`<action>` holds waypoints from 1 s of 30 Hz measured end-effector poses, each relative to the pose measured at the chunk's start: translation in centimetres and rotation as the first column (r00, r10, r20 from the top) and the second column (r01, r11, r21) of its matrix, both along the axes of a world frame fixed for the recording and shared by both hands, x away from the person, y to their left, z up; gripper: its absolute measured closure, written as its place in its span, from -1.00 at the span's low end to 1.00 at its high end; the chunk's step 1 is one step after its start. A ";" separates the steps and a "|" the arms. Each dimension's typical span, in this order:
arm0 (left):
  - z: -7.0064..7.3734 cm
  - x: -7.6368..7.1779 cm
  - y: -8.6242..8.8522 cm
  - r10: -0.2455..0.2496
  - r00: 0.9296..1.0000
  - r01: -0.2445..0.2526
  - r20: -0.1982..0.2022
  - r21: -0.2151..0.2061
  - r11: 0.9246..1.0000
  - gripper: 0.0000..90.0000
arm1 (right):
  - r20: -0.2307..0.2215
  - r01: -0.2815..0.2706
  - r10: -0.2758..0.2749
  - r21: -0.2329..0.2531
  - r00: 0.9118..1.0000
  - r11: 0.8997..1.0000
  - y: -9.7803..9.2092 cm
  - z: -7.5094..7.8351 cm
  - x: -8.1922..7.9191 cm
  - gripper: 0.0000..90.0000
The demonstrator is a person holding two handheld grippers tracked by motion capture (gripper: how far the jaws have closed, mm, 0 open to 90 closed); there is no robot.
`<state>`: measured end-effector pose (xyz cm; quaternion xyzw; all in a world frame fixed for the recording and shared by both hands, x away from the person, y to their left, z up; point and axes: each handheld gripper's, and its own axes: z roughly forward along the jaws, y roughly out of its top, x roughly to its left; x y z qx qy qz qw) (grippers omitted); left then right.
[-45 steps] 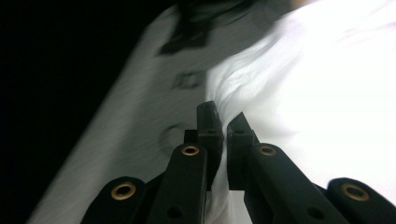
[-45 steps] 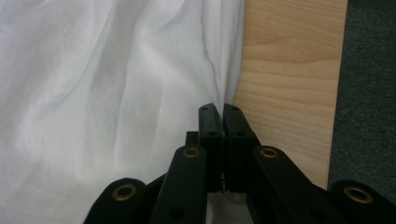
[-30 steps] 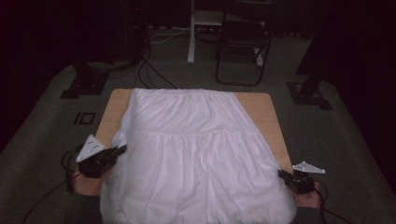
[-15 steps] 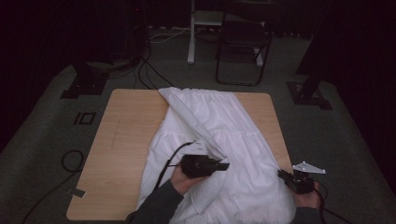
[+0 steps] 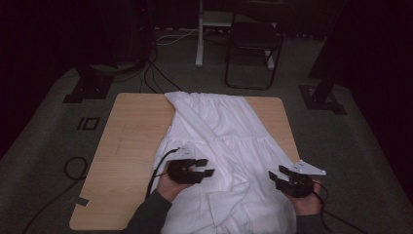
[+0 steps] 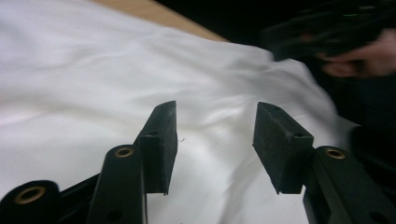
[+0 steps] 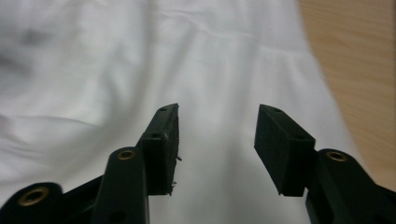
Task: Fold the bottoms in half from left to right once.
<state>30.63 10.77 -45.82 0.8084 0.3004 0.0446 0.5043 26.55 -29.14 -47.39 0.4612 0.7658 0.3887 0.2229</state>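
High view, folding entry: white skirt [image 5: 229,146] on my wooden table [image 5: 126,146], long axis running from the waistband at the far edge to the hem at my near edge, lying over the middle and right of the board. Its left side is folded across toward the centre, leaving the left part of the tabletop bare.

Left gripper [image 5: 202,168]: jaws parted, nothing between them, hovering over the folded layer near the garment's middle. In the left gripper view the cloth [image 6: 93,84] lies just beneath and ahead of the pads.

Right gripper [image 5: 280,176]: jaws apart, empty, at the skirt's right hem corner near me. In the right gripper view the fabric [image 7: 219,70] is directly under the jaws, with bare wood at the right.

Judgement: the right gripper is nearer the unfolded right edge, so the matching fold falls to it.

Change from earlier: the skirt was spread flat with my left gripper at its left edge; that edge has since been carried across, and the gripper has let go.
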 end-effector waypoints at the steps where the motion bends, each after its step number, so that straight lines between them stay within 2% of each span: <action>1: -0.1 -0.2 1.3 0.037 0.999 -0.037 0.003 0.011 0.999 0.08 | -0.003 -0.006 0.006 -0.010 1.000 1.000 0.9 0.2 0.0 0.02; 3: -0.6 -0.7 4.0 0.114 0.993 -0.114 0.014 0.034 0.993 0.05 | -0.001 -0.029 0.029 -0.012 1.000 1.000 2.5 0.5 0.1 -0.02; 5: -1.2 -0.9 6.3 0.185 0.983 -0.186 0.010 0.059 0.981 0.04 | -0.008 -0.079 0.080 0.024 0.997 0.997 3.7 0.4 0.3 -0.05; 8: -2.5 -1.0 8.8 0.270 0.963 -0.268 0.000 0.104 0.958 0.00 | -0.048 -0.126 0.128 0.034 0.991 0.991 5.6 -0.8 1.2 -0.10; 9: -3.3 -1.0 9.6 0.303 0.953 -0.299 -0.007 0.127 0.946 -0.04 | -0.057 -0.137 0.138 0.028 0.989 0.990 6.1 -1.2 1.4 -0.11; 12: -5.6 -0.8 11.2 0.358 0.931 -0.344 -0.065 0.166 0.924 -0.10 | -0.123 -0.150 0.150 0.009 0.981 0.989 7.4 -3.1 2.4 -0.07; 13: -6.4 -0.7 11.4 0.370 0.925 -0.351 -0.085 0.177 0.919 -0.11 | -0.142 -0.155 0.154 0.006 0.978 0.988 7.6 -3.7 2.6 -0.02; 14: -6.9 -0.6 11.5 0.379 0.919 -0.355 -0.106 0.191 0.915 -0.11 | -0.160 -0.165 0.163 0.004 0.973 0.986 7.8 -4.2 2.7 0.07; 15: -7.3 -0.4 11.4 0.382 0.917 -0.353 -0.118 0.208 0.912 -0.12 | -0.179 -0.171 0.168 0.000 0.969 0.985 8.0 -4.5 2.7 0.28; 17: -7.8 -0.1 10.9 0.370 0.921 -0.336 -0.125 0.227 0.914 -0.13 | -0.185 -0.196 0.191 -0.012 0.964 0.980 8.2 -4.6 2.5 0.73; 18: -7.9 0.0 10.7 0.362 0.924 -0.328 -0.122 0.230 0.916 -0.09 | -0.172 -0.195 0.188 -0.023 0.967 0.981 8.3 -4.5 2.4 0.90; 19: -7.8 0.1 10.7 0.345 0.932 -0.312 -0.112 0.237 0.920 0.25 | -0.156 -0.196 0.188 -0.034 0.970 0.980 8.2 -4.1 2.3 0.93; 20: -7.4 0.0 10.6 0.341 0.934 -0.313 -0.105 0.218 0.924 0.79 | -0.136 -0.194 0.188 -0.037 0.973 0.980 8.1 -3.7 2.2 0.94; 21: -6.7 -0.3 10.7 0.330 0.940 -0.310 -0.090 0.179 0.934 0.93 | -0.112 -0.189 0.184 -0.034 0.976 0.981 7.9 -3.2 2.0 0.95; 23: -4.5 -1.2 10.4 0.293 0.956 -0.290 -0.019 0.088 0.953 0.96 | -0.060 -0.172 0.171 -0.025 0.984 0.985 7.2 -1.9 1.7 0.95; 24: -3.1 -1.7 10.2 0.275 0.961 -0.275 0.016 0.042 0.960 0.97 | -0.031 -0.159 0.159 -0.019 0.987 0.987 6.6 -1.1 1.5 0.95; 25: -1.8 -2.1 9.9 0.263 0.963 -0.264 0.052 0.009 0.964 0.97 | -0.004 -0.151 0.151 -0.005 0.989 0.989 6.0 -0.2 1.3 0.95; 27: 0.7 -2.6 9.1 0.252 0.962 -0.249 0.110 -0.041 0.968 0.97 | 0.057 -0.117 0.116 0.013 0.992 0.993 4.4 1.8 1.0 0.95; 28: 1.5 -2.7 8.6 0.247 0.961 -0.243 0.127 -0.044 0.969 0.97 | 0.098 -0.084 0.083 0.006 0.992 0.996 3.5 2.9 0.8 0.95; 30: 2.3 -2.5 7.0 0.251 0.954 -0.254 0.163 -0.002 0.967 0.86 | 0.159 -0.003 -0.001 0.021 0.987 1.000 1.1 4.7 0.6 0.95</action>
